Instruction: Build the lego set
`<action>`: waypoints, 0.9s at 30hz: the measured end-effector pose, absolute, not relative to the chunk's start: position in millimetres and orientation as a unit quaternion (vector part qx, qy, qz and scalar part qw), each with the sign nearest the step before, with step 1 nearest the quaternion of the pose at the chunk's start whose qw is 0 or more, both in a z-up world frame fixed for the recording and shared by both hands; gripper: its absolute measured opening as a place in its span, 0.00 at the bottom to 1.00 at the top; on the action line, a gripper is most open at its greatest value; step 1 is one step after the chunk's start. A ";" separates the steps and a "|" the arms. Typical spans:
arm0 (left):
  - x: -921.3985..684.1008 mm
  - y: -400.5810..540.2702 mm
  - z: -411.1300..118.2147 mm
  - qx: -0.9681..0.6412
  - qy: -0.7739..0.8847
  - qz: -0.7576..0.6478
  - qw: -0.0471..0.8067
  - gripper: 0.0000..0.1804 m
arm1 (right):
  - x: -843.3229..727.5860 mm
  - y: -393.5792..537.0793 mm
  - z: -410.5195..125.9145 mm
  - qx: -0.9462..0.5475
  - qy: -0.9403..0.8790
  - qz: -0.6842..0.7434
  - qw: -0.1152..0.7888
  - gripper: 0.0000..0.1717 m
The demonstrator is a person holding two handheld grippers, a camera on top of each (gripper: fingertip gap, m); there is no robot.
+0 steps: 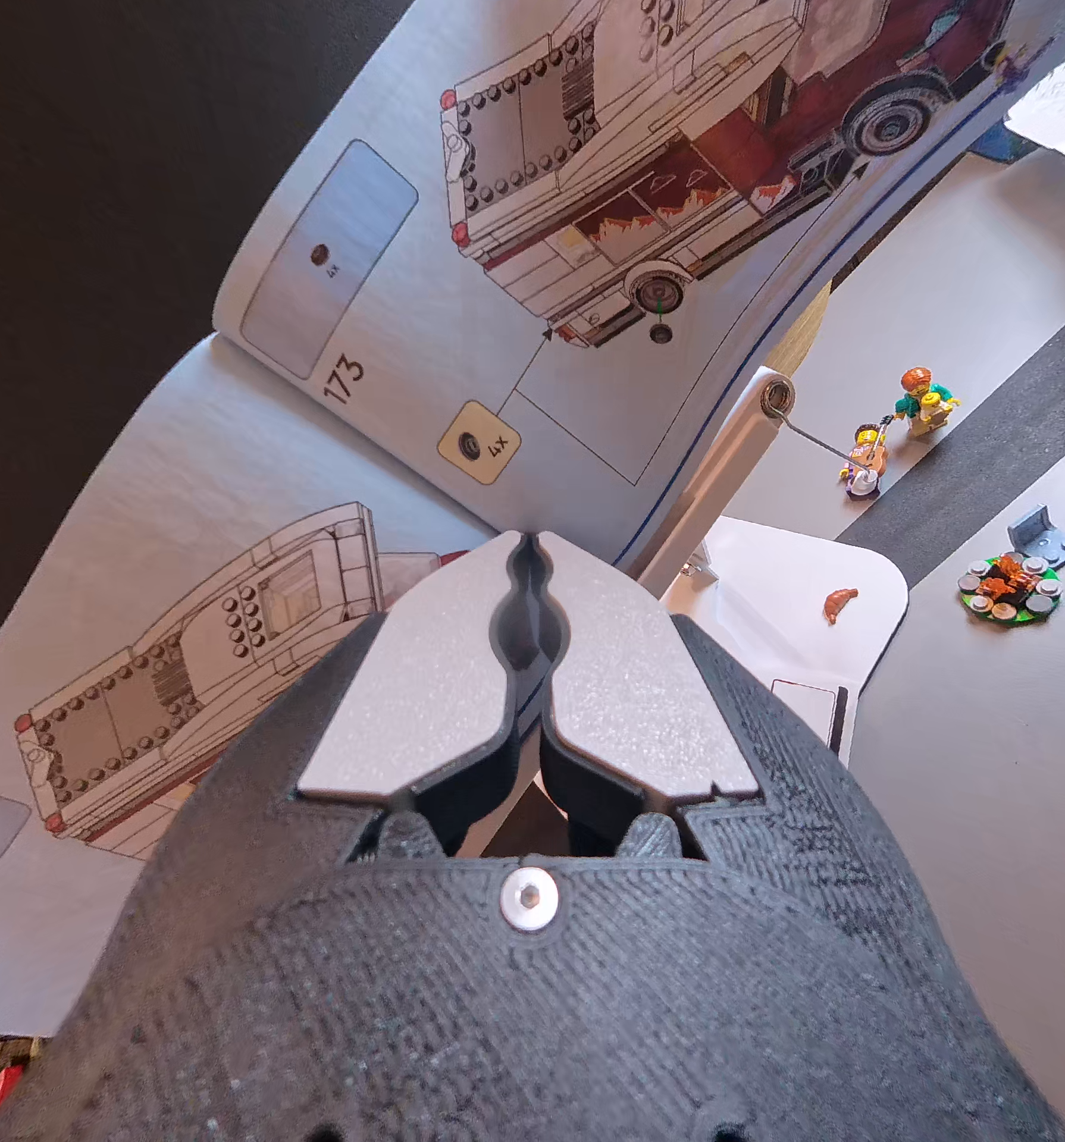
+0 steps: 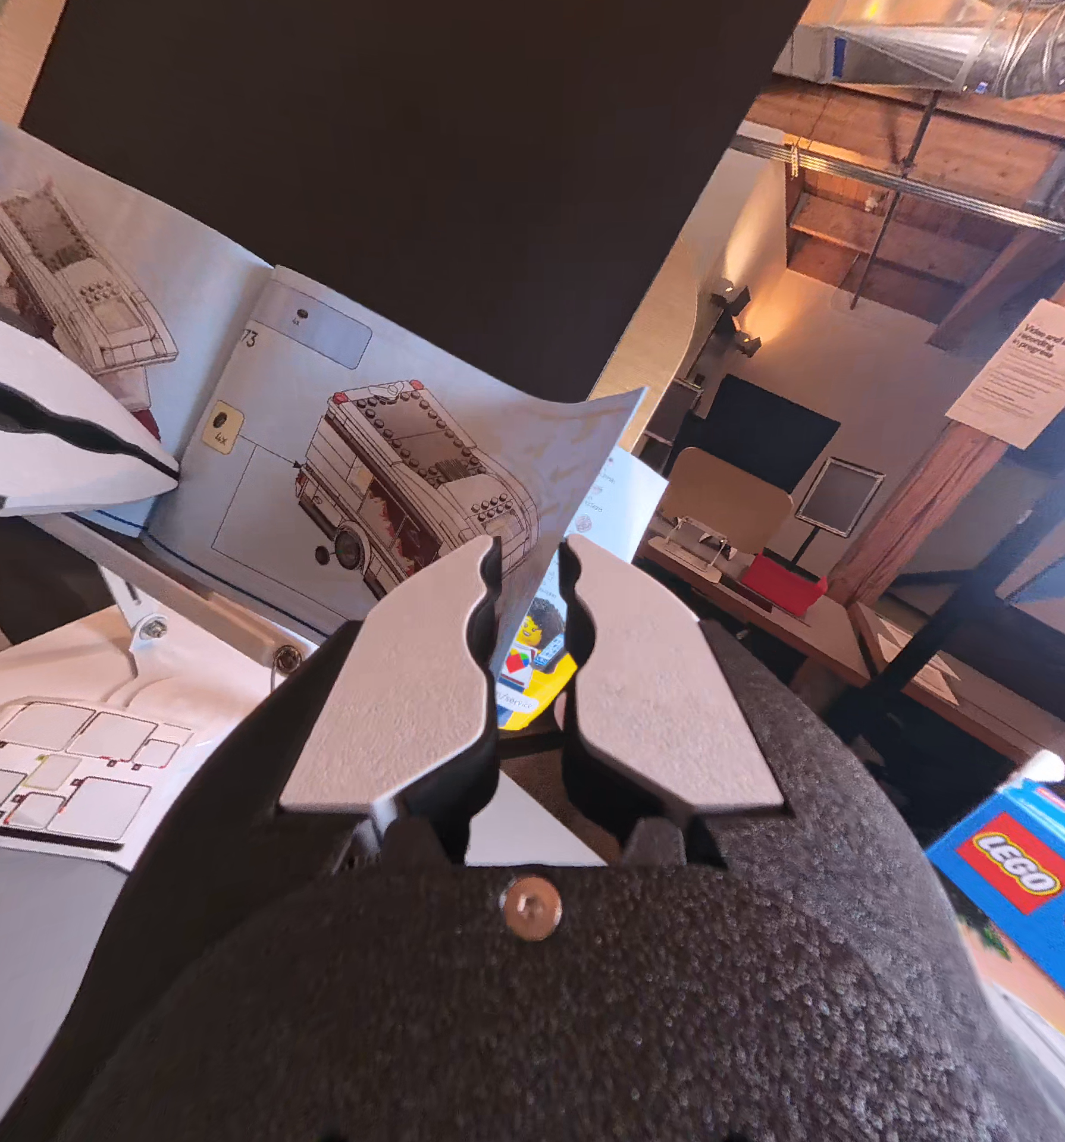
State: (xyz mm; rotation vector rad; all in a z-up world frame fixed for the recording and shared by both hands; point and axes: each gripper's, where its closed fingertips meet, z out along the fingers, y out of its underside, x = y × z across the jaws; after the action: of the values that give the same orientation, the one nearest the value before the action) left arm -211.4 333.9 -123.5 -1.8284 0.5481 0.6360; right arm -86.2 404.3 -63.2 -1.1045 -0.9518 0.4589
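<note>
An open instruction booklet (image 1: 517, 371) with drawings of a white and red camper leans on a white stand (image 1: 721, 469). My left gripper (image 1: 530, 539) is shut, and its tips press against the right-hand page's lower edge near the spine. It also shows in the right wrist view (image 2: 168, 469). My right gripper (image 2: 530, 547) is open. The lifted, curling outer edge of the right-hand page (image 2: 555, 445) stands between its fingers. It lies close to the left pad, with a clear gap to the right pad. A coloured page (image 2: 536, 655) shows behind the lifted one.
Two minifigures (image 1: 867, 454) (image 1: 922, 398), a round campfire piece (image 1: 1009, 587), a grey brick piece (image 1: 1040, 537) and a small croissant (image 1: 839, 602) lie on the grey table to the right. A blue box (image 2: 1024, 877) is at my right. A white sheet with squares (image 2: 66, 772) lies under the stand. My hands' fingertips stand some 15 cm from each other.
</note>
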 end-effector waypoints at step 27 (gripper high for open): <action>-87.1 322.4 -58.8 -0.671 0.240 -0.313 0.628 0.09 | -103.9 316.1 -71.4 -0.408 -0.558 0.371 0.619 0.00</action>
State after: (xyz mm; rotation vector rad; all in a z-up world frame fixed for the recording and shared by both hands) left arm -87.1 322.4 -58.8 -1.5376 0.5498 -0.7177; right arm -103.9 316.1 -71.4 -0.9394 -1.2833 0.8544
